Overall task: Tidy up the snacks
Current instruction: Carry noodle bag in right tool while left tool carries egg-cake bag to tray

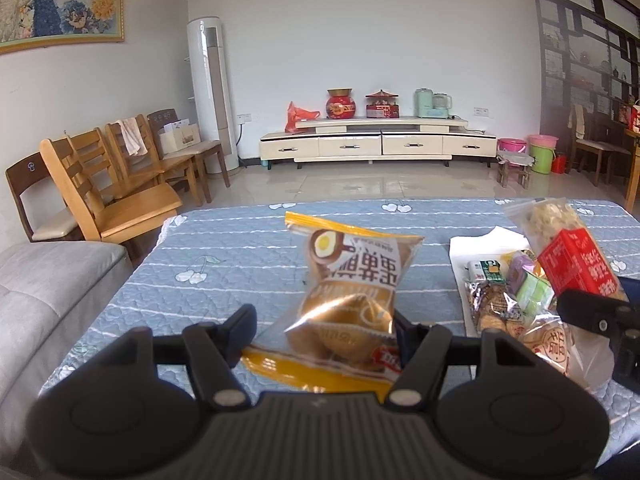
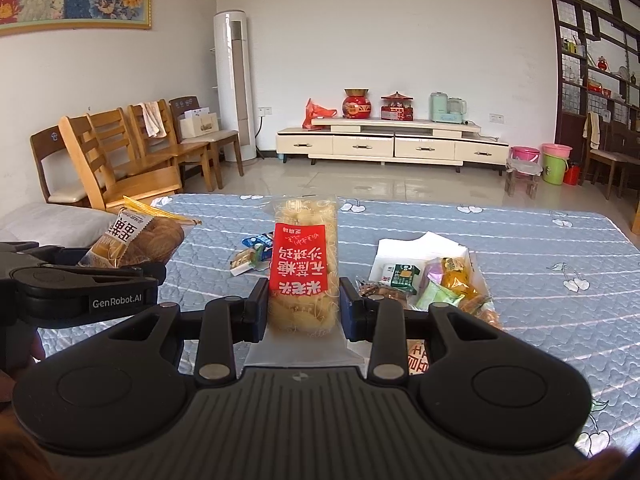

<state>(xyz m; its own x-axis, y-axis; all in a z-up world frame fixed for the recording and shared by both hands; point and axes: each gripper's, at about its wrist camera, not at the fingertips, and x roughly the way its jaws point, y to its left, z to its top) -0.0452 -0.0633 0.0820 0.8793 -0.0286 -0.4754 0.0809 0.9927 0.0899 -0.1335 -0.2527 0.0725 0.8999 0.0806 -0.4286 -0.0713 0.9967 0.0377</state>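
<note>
Two light, soft snack packs held above the blue quilted table (image 2: 560,240).

Left gripper (image 1: 320,336) grips the egg-cake bag (image 1: 352,292) low, jaws partly closed; right gripper (image 2: 304,308) clamps the rice-crisp pack (image 2: 302,264) mid-body (crinkly film, crushable contents, so hold gently).

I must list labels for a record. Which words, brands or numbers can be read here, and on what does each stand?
"GenRobot.AI": side of the left claw.
Red label on the clear snack packet: Chinese characters, upside down, not read with certainty.
Brown egg-picture packet: same.
Peacock painting: calligraphy too small.
</note>
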